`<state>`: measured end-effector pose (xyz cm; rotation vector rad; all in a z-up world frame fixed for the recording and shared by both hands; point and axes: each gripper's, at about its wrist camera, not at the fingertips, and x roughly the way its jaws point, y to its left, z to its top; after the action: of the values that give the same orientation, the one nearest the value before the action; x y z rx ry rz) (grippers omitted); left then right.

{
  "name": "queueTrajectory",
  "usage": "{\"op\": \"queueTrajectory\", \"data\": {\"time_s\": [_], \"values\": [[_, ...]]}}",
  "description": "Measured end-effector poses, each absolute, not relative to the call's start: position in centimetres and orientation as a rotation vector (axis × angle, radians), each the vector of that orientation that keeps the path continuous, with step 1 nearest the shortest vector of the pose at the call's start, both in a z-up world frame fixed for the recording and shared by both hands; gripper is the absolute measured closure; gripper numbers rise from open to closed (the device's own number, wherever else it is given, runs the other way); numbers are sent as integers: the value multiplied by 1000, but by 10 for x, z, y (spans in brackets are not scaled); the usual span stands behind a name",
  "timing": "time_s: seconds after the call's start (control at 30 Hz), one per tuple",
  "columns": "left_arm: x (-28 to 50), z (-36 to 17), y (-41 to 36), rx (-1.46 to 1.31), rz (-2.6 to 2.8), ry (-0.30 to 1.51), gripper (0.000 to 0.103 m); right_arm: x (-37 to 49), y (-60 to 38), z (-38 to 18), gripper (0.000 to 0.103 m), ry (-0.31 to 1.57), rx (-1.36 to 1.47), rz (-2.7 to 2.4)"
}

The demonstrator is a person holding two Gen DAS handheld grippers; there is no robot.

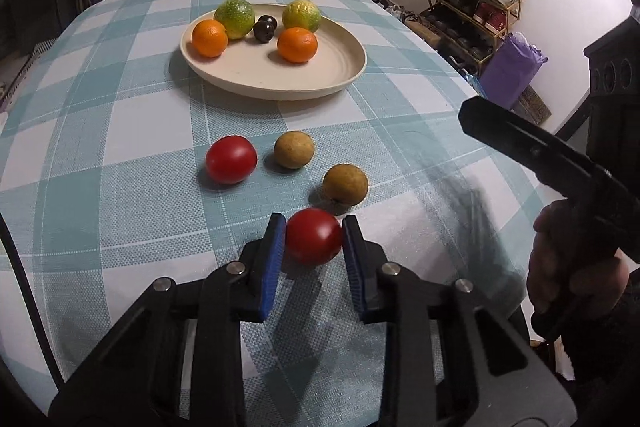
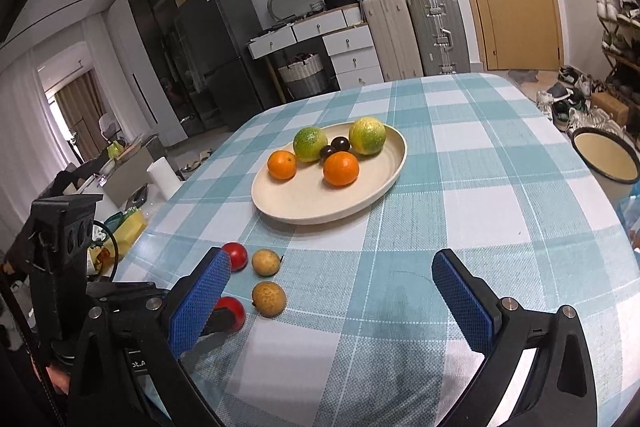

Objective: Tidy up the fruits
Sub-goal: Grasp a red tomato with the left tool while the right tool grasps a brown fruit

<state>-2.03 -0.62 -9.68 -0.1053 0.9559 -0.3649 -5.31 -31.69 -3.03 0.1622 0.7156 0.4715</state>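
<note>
- A cluttered room with suitcases, drawers and a shoe rack surrounds a table under a blue-and-white check cloth.
- A cream plate sits toward the far edge, holding two oranges, two green citrus and a pair of dark plums.
- Four fruits lie loose on the cloth toward the near edge: two red tomatoes and two brown fruits.
- The left claw has closed on the near tomato; both blue pads touch its sides, and it seems to rest on the cloth, though the view is too steep to be sure.
- The right claw hangs open and empty over bare cloth, to the right of the loose fruits.
- The step in hand looks like lifting this tomato across to the plate.
- To do it well, I would keep the squeeze light, since a tomato likely bruises or splits under pressure.
- Lift straight up first; the brown fruit sits just beyond the tomato and could be nudged into rolling.
- Aim for the bare front part of the plate, clear of the near orange.
- Set it down low before releasing, as round fruit tends to roll.
</note>
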Motion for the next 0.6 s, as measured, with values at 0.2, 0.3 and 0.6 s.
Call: {"op": "queueTrajectory", "data": {"time_s": [0.2,0.3,0.6], "values": [[-21,-96,1,-139,-337,972,77,-56,-312,-30,0,719,153,489],[-23,-94,8,-144,-316,976,77,-58,-309,-30,0,722,143,499],[-26,-78,34,-165,-247,942,77,-63,-308,-38,0,756,152,525]]}}
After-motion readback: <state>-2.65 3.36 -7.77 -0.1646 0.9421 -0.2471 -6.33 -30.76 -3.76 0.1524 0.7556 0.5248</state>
